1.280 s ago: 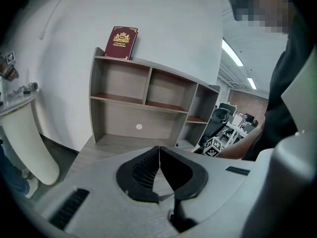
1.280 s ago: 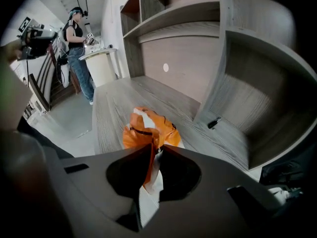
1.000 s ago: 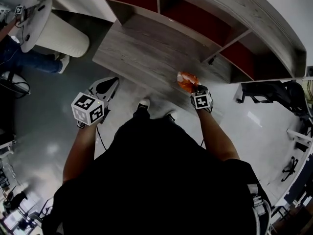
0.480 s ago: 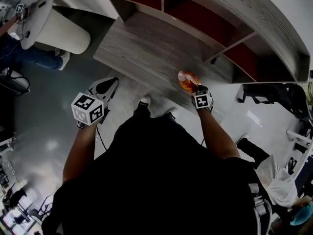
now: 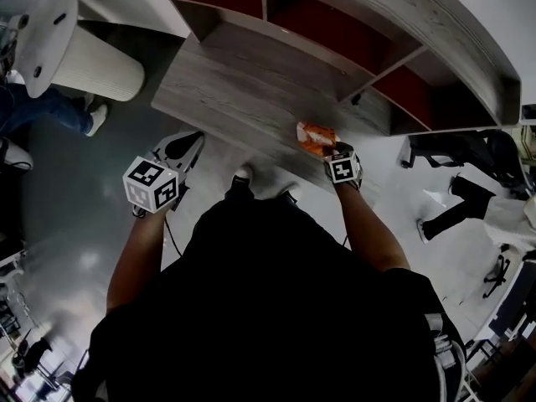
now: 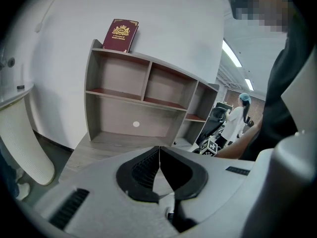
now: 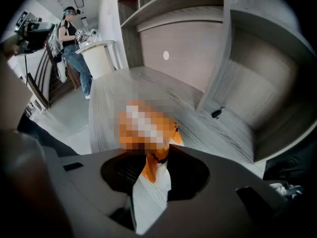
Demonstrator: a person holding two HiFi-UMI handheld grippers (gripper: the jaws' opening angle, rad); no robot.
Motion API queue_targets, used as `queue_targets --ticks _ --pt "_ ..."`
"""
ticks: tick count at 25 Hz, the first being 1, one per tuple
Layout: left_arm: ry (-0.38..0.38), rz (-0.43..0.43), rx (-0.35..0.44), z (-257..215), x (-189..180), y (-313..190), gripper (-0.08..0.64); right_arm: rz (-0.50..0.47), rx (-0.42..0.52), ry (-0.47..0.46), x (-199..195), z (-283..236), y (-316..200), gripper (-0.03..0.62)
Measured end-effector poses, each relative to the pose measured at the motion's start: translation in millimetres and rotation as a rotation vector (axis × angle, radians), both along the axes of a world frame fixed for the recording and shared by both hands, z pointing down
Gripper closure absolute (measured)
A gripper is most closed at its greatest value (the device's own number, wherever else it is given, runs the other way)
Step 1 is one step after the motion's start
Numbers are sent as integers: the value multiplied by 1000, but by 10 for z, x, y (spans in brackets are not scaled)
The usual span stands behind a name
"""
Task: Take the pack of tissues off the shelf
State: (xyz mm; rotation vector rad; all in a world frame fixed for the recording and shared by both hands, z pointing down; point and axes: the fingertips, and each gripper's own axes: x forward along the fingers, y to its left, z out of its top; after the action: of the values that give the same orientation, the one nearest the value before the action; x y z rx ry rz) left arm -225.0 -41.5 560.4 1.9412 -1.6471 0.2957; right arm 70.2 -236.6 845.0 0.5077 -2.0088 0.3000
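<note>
The grey wood-grain shelf unit with red-backed compartments [image 5: 394, 53] filled the upper part of the head view, its broad lower ledge [image 5: 226, 90] running out toward the person. The left gripper [image 6: 159, 153] hung off to the side over the floor, its jaws pressed together on nothing. The right gripper [image 7: 158, 155] pointed steeply down at the ledge. Its jaws had just been opening and stood apart, with one orange corner of the wrapper between them but not pinched. The orange pack of tissues [image 5: 316, 137] lay flat on the ledge, outside the compartments and near the front edge.

That position looked like the main risk. If the right gripper pulled back while the wrapper corner sat between the ribbed pads, it could snag and drag the light pack over the edge onto the floor.
</note>
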Motion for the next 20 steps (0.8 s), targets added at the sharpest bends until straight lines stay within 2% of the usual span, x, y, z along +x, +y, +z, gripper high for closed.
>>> queue_targets --ticks 4,8,20 --pt "8 27 11 -9 1 -104 541 27 -10 -19 62 -58 47 443" --pt "17 67 20 -8 59 -234 541 82 14 18 269 -132 19 439" --pt "35 194 68 -103 236 -575 541 231 61 -59 555 -578 -8 437"
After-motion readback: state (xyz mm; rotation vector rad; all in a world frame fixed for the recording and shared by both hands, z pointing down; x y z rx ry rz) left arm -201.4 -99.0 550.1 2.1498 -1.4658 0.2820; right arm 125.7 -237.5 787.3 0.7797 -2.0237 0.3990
